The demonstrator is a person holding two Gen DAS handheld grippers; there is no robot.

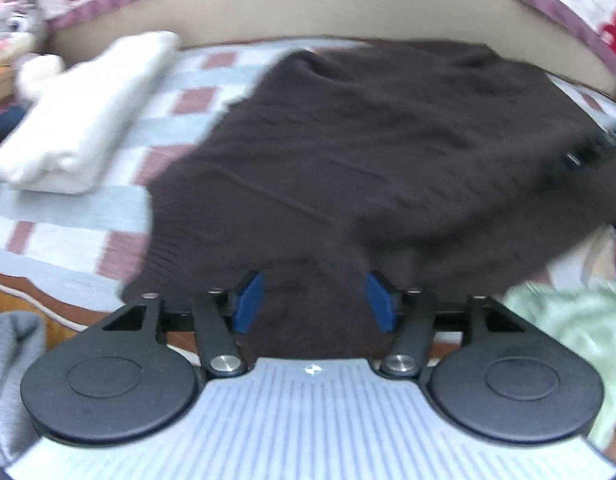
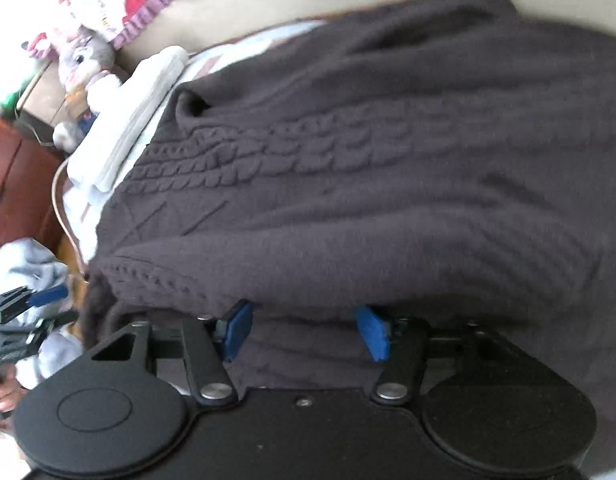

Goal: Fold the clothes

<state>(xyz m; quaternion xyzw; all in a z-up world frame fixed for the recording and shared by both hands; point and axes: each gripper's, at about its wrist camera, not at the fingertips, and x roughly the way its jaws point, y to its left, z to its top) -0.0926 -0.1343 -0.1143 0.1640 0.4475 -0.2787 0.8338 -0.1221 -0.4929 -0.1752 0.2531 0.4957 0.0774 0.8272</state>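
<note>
A dark brown cable-knit sweater [image 1: 387,152] lies spread on the checked bed sheet [image 1: 68,216]. My left gripper [image 1: 315,300] hovers at the sweater's near edge. Its blue pads [image 1: 250,302] stand wide apart with knit below them and nothing pinched. In the right wrist view the same sweater [image 2: 367,184] fills most of the frame, folded over along its near side. My right gripper [image 2: 306,330] is open too, with its blue pads [image 2: 373,332] at the folded edge and clear of the cloth. The left gripper [image 2: 32,300] shows at the far left, held by a hand [image 2: 4,396].
A folded white garment [image 1: 84,120] lies on the sheet left of the sweater. A grey garment [image 1: 12,368] sits at the near left and a pale green one [image 1: 579,328] at the near right. A plush toy [image 2: 86,60] and a beige headboard [image 1: 308,12] stand behind the bed.
</note>
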